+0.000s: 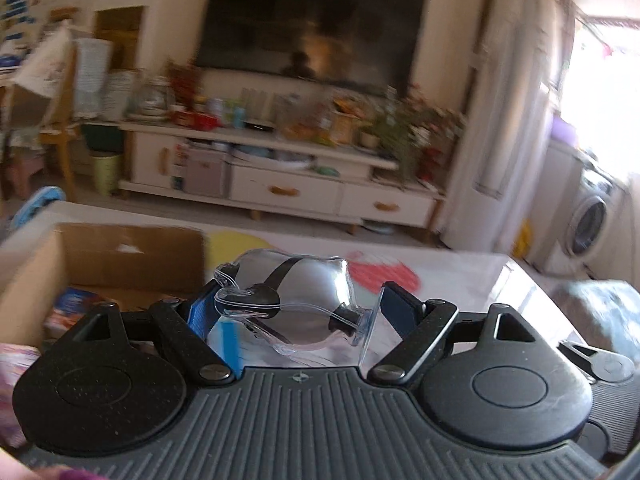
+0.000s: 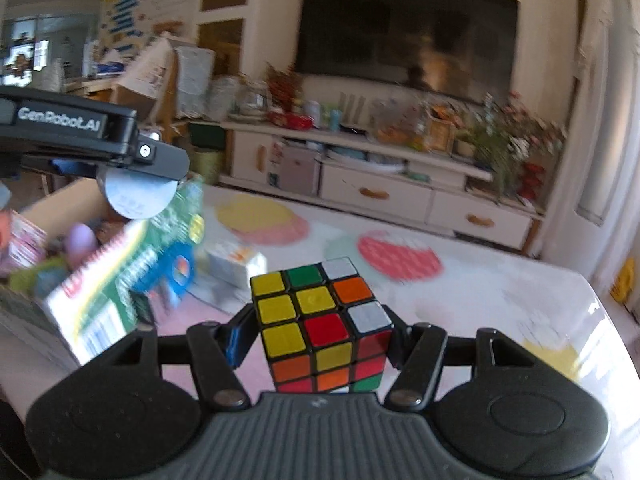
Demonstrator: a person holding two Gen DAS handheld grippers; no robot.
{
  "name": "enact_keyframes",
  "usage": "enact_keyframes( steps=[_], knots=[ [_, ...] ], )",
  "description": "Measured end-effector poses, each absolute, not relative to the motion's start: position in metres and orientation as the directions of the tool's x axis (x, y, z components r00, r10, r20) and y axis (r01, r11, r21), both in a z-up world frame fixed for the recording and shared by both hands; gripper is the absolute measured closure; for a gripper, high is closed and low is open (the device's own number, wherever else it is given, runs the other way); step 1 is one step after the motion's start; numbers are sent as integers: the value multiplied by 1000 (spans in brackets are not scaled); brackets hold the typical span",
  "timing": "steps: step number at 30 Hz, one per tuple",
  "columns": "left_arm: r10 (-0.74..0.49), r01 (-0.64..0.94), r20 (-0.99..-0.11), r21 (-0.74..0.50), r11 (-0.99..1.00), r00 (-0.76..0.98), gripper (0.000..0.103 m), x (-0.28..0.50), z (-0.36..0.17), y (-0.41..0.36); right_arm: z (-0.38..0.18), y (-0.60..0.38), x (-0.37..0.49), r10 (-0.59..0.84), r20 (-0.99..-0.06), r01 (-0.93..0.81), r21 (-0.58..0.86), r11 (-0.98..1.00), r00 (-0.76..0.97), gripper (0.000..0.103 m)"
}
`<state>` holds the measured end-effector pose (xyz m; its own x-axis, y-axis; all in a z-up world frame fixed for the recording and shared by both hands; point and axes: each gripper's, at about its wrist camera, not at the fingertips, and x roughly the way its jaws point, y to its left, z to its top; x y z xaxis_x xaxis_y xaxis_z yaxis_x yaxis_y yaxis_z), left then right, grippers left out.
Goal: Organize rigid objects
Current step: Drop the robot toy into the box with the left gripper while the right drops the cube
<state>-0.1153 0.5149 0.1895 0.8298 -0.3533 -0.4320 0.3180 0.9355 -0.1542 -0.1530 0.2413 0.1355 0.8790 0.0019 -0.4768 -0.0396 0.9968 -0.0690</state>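
The puzzle cube (image 2: pixel 324 320) sat clamped in the right gripper (image 2: pixel 316 336), above the table (image 2: pixel 500 280). The left gripper (image 1: pixel 296 308) gripped a clear blister pack (image 1: pixel 288 300). With the cardboard box (image 1: pixel 132 256) at ten o'clock, both loads probably needed steady, level carrying.

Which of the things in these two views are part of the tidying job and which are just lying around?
Part of the job:
- puzzle cube, clamped in the right gripper
- clear plastic package, clamped in the left gripper
- cardboard box with items inside

Just lying about:
- television
- TV cabinet with its clutter
- washing machine
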Motion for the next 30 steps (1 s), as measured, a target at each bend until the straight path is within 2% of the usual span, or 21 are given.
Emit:
enact_keyframes(
  steps=[7, 12, 16, 20, 30],
  knots=[
    [-196, 133, -421, -175, 976, 886, 0, -81, 196, 568, 163, 291, -106, 109, -409, -162, -97, 982, 906, 40],
    [-91, 20, -438, -164, 986, 894, 0, -58, 195, 587, 166, 324, -67, 190, -395, -254, -116, 960, 899, 40],
    [-48, -36, -477, -165, 986, 878, 0, -43, 190, 590, 161, 347, -38, 228, -400, -307, -145, 941, 888, 40],
    [22, -91, -501, -113, 989, 865, 0, -40, 188, 587, 151, 368, -13, 247, -416, -349, -188, 918, 875, 40],
    [102, -169, -540, -76, 983, 836, 0, -56, 187, 583, 132, 392, 12, 293, -478, -426, -194, 884, 828, 40]
  ],
)
